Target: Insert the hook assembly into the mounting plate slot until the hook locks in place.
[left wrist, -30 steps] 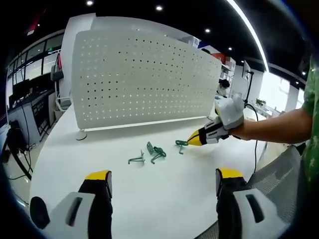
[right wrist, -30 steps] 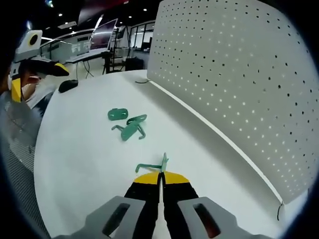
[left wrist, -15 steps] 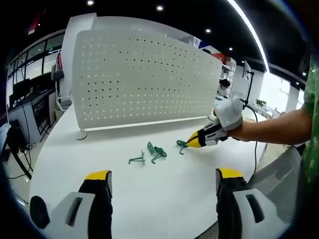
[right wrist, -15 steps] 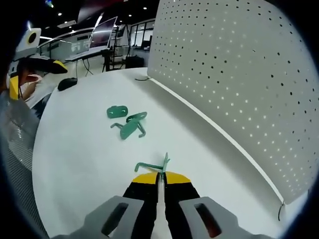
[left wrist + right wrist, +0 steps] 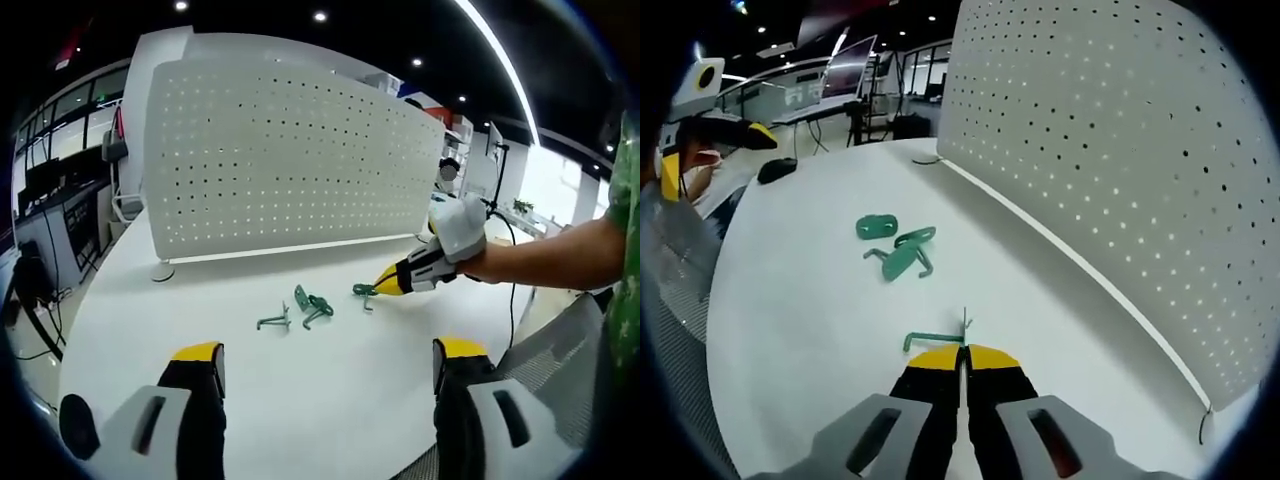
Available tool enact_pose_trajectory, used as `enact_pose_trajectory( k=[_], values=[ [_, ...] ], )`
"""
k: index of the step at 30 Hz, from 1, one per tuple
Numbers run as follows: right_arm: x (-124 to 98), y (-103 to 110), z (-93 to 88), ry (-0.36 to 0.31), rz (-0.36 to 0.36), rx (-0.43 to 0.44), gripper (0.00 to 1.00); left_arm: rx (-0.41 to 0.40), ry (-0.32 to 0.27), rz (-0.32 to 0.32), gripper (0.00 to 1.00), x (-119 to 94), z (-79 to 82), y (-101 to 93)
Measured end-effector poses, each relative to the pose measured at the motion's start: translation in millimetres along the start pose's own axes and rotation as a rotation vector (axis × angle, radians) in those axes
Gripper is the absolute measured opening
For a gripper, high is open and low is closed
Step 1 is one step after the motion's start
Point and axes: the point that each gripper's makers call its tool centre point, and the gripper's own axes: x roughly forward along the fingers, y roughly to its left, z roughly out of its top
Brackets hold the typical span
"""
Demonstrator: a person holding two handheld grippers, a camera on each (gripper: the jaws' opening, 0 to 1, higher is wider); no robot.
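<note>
A large white perforated mounting plate [image 5: 290, 160] stands upright across the white table [image 5: 330, 400]. My right gripper [image 5: 962, 352] is shut on a small green hook [image 5: 935, 339], held just above the table in front of the plate [image 5: 1110, 150]. In the left gripper view that gripper [image 5: 385, 283] comes in from the right with the hook [image 5: 364, 291] at its tip. Two more green hook pieces [image 5: 275, 321] [image 5: 313, 303] lie loose on the table, also seen as a flat piece [image 5: 877, 227] and a hook [image 5: 905, 255]. My left gripper [image 5: 328, 352] hangs open near the table's front edge.
The plate's round foot [image 5: 161, 271] rests at its left end. A grey mesh chair [image 5: 560, 340] stands beside the table's right edge. A dark mouse-like object [image 5: 777, 171] lies near the far table edge. A thin cable [image 5: 1203, 425] hangs by the plate's near end.
The green hook in my right gripper has turned, its flat end now edge-on and its arm pointing left. The left gripper and the loose pieces have stayed put.
</note>
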Motion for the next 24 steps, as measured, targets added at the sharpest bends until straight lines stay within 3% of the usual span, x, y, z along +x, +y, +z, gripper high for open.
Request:
enact_pose_trajectory(
  k=[10, 24],
  values=[
    [-7.2, 0.6, 4.3, 0.008, 0.025, 0.062, 0.0, 0.008, -0.003, -0.01, 0.87, -0.1, 1.1, -2.9],
    [-31.0, 2.2, 28.8, -0.006, 0.041, 0.032, 0.0, 0.111, -0.008, -0.052, 0.83, 1.2, 5.1, -18.6]
  ],
)
